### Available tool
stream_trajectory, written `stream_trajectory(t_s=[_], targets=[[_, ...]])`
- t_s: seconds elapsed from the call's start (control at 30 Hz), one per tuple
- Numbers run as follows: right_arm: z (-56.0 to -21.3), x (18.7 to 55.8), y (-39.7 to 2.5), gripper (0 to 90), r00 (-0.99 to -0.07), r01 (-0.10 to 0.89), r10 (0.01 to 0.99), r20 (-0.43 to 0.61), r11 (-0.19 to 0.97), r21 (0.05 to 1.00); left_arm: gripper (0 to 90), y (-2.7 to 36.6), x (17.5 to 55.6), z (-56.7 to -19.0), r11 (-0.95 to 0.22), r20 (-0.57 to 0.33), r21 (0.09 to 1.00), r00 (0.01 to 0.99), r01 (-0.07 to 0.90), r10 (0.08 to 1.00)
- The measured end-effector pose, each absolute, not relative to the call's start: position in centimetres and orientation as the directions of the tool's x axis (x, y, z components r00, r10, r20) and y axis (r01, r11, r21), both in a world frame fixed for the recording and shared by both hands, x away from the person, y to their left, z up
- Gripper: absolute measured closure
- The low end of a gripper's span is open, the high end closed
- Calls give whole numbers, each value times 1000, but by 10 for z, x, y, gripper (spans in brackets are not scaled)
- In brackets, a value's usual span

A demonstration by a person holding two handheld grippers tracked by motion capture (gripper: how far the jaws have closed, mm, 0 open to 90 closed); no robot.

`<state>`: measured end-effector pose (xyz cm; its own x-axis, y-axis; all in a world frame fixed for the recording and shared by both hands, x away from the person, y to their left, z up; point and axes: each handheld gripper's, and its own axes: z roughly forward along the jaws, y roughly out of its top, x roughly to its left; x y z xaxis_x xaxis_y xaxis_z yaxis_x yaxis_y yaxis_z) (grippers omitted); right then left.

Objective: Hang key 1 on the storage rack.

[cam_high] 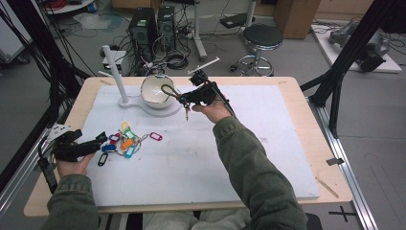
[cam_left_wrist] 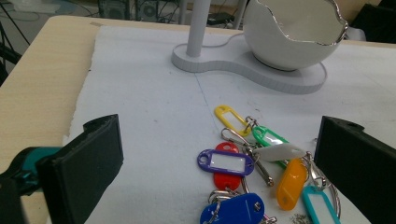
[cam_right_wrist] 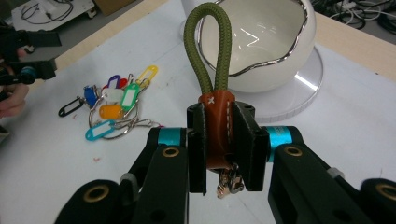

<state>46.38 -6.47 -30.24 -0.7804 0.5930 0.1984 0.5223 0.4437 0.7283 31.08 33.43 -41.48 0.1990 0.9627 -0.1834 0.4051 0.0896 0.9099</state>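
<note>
White foam mat covers the table. High view: left gripper rests low, jaws spread, coloured key tags just ahead of it. Right gripper hovers beside the white bowl, something small dangling, probably a key. Left gripper view: tags lie between the wide-open jaws. Right gripper view: jaws clamp a brown leather fob; its olive cord loop rises toward the bowl.
</note>
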Motion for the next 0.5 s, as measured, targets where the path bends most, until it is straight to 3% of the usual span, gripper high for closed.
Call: stream_trajectory(t_s=[0.5], targets=[[-297, 472, -45, 762, -732, 560, 652, 200, 407, 721, 18, 334, 311, -415, 94, -190, 909, 203, 405, 961]])
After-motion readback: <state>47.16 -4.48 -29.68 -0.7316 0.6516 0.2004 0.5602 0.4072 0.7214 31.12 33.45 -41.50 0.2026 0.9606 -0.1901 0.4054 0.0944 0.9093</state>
